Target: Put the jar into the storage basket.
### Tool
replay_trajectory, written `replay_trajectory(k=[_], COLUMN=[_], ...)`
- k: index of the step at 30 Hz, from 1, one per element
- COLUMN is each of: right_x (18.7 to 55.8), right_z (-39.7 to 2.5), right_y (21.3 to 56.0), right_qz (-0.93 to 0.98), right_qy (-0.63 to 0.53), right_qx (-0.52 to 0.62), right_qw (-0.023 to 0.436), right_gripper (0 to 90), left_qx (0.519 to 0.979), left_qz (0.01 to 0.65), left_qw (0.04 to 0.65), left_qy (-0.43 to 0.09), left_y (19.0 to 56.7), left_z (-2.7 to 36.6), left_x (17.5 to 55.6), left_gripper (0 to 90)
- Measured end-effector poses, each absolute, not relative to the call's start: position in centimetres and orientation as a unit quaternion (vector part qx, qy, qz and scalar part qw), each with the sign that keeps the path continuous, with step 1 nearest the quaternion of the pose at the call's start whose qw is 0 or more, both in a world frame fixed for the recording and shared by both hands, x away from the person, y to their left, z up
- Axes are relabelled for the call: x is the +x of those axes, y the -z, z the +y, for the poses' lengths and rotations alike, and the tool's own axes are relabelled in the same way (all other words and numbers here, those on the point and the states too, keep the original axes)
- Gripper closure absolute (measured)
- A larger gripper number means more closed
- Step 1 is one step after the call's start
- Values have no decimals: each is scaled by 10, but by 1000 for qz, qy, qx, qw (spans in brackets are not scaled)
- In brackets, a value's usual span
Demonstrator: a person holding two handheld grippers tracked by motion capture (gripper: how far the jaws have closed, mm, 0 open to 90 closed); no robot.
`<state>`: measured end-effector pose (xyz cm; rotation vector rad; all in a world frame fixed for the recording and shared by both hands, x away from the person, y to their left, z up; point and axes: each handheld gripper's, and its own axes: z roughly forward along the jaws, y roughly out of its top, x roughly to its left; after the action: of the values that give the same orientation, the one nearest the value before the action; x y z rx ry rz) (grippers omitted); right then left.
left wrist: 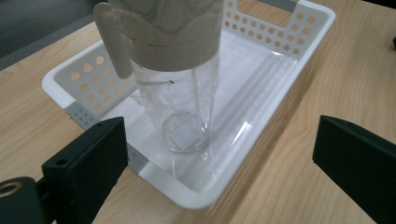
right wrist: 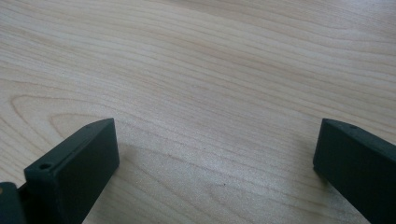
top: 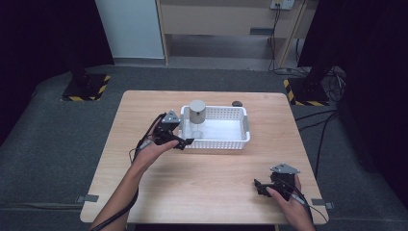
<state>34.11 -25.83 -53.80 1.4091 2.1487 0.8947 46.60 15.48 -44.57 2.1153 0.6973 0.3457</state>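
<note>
Item: clear bottle [left wrist: 180,100] with grey cap, standing upright in the left end of the white basket [left wrist: 289,56] on the table [top: 202,178]. My left gripper [top: 185,141] hovers at the basket's near-left corner, jaws wide apart and gripping nothing (placement looks done). My right gripper [top: 260,186] idles open, well apart; only withdrawal seems left.

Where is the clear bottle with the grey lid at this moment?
The clear bottle stands upright inside the white basket, at its left end in the high view, just beyond the open left gripper.
</note>
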Motion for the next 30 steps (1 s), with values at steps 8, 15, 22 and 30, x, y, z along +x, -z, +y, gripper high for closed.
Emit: replay_trajectory(k=[8, 15, 22, 30], right_x=[341, 341, 341, 341], right_z=[-258, -258, -258, -258], right_y=[538, 538, 538, 538], right_qz=[772, 772, 772, 772], right_qy=[-322, -321, -322, -322], right_qx=[507, 507, 507, 507], right_qw=[209, 209, 209, 209], right_gripper=[4, 4, 4, 4], left_qx=[840, 838, 835, 835], left_qz=[294, 311, 323, 326], left_qw=[434, 428, 423, 422], left_qy=[-139, -138, -140, -134], left_y=[448, 455, 464, 475], left_z=[169, 183, 200, 207], left_x=[440, 426, 412, 397], left_gripper=[12, 14, 14, 12])
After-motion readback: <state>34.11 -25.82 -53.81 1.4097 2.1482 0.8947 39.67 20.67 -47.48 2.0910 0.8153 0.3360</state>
